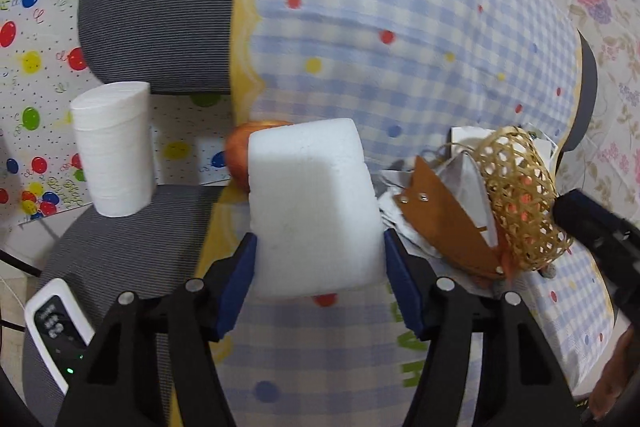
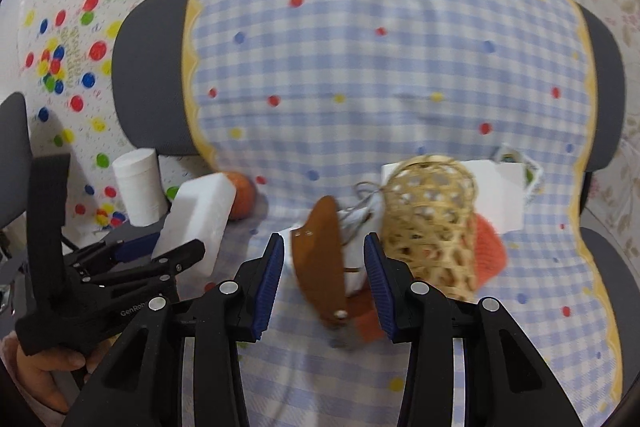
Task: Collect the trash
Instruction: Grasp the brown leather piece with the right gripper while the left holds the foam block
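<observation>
White rectangular foam block [image 1: 316, 211] was clamped between the left gripper's [image 1: 320, 247] jaws; the right gripper's [image 2: 324, 259] open jaws flanked a brown leather flap [image 2: 322, 263].

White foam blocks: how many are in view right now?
1. The white foam block sits between the left gripper's blue pads, in front of an apple. Others may be hidden behind the woven basket pile.
</observation>
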